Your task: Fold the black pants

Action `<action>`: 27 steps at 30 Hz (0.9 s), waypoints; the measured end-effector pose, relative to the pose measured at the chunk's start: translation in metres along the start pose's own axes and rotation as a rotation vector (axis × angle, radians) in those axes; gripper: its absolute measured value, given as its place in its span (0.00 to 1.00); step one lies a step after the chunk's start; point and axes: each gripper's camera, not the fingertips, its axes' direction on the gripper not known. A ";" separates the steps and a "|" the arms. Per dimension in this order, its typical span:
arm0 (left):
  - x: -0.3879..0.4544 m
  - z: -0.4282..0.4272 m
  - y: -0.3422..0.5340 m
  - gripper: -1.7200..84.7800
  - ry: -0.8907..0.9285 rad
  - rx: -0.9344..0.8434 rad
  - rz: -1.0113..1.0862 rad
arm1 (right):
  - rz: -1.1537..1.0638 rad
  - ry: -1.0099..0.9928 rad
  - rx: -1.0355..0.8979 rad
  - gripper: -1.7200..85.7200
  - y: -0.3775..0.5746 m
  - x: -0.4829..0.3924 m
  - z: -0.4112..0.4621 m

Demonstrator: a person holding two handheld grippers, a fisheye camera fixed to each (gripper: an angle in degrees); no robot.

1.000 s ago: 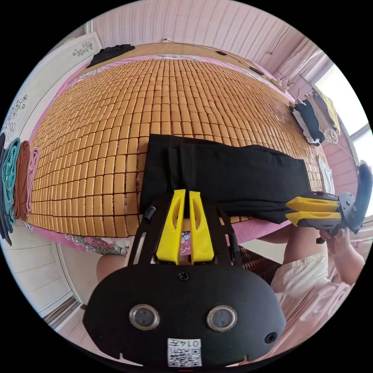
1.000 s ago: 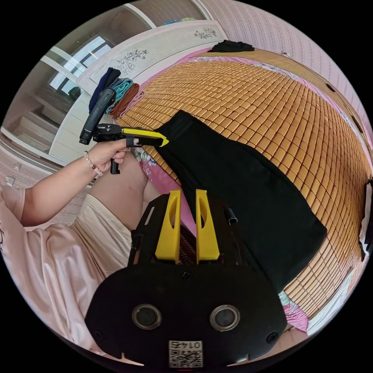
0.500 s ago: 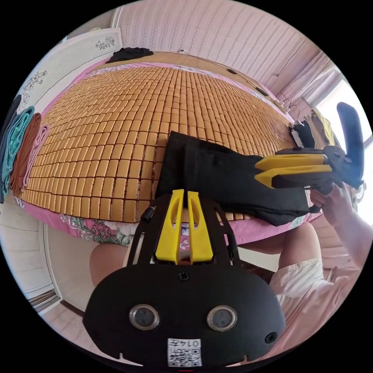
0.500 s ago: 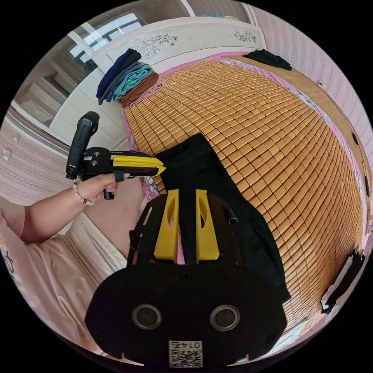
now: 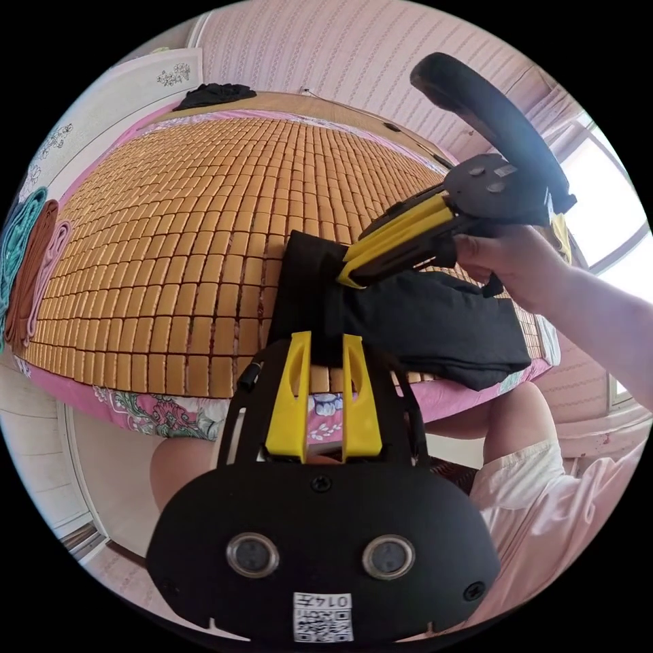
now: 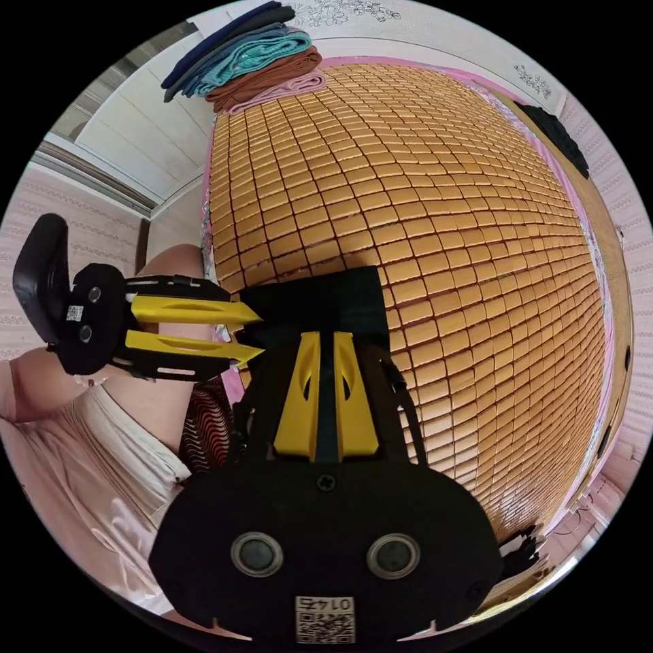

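1. Black pants (image 5: 408, 320) lie centre-right in left gripper view, already folded into a band on the bamboo mat (image 5: 204, 204), by the near bed edge.
2. Right gripper (image 5: 350, 269) comes in from upper right, tips on the pants' upper left end; jaws look nearly together, can't tell if cloth is pinched.
3. Left gripper (image 5: 325, 343) lower centre, jaws spread, at the pants' near edge, not gripping.
4. Judgement: next fold needs both corners pinched level, edges aligned.
5. Folded stack (image 6: 258, 58) sits upper left in right gripper view.
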 end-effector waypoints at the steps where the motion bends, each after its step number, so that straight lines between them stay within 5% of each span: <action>1: 0.000 0.000 0.000 0.11 0.002 0.001 0.003 | -0.022 0.001 0.023 0.05 0.001 -0.001 -0.006; 9: 0.016 -0.038 -0.010 0.02 0.005 0.076 0.045 | -0.178 -0.026 0.138 0.05 -0.017 -0.005 -0.052; 13: 0.004 -0.057 -0.025 0.04 -0.084 0.129 -0.028 | -0.048 -0.066 0.183 0.09 -0.055 0.014 -0.064; 17: -0.015 -0.036 -0.041 0.07 -0.142 -0.027 -0.116 | 0.109 -0.063 0.111 0.11 -0.055 0.032 -0.048; 22: 0.030 -0.052 -0.039 0.04 -0.096 0.015 0.041 | 0.216 0.075 0.167 0.04 0.038 0.032 -0.055; 27: 0.137 -0.012 -0.051 0.01 0.057 -0.191 0.367 | 0.363 0.192 0.011 0.02 0.105 0.025 -0.021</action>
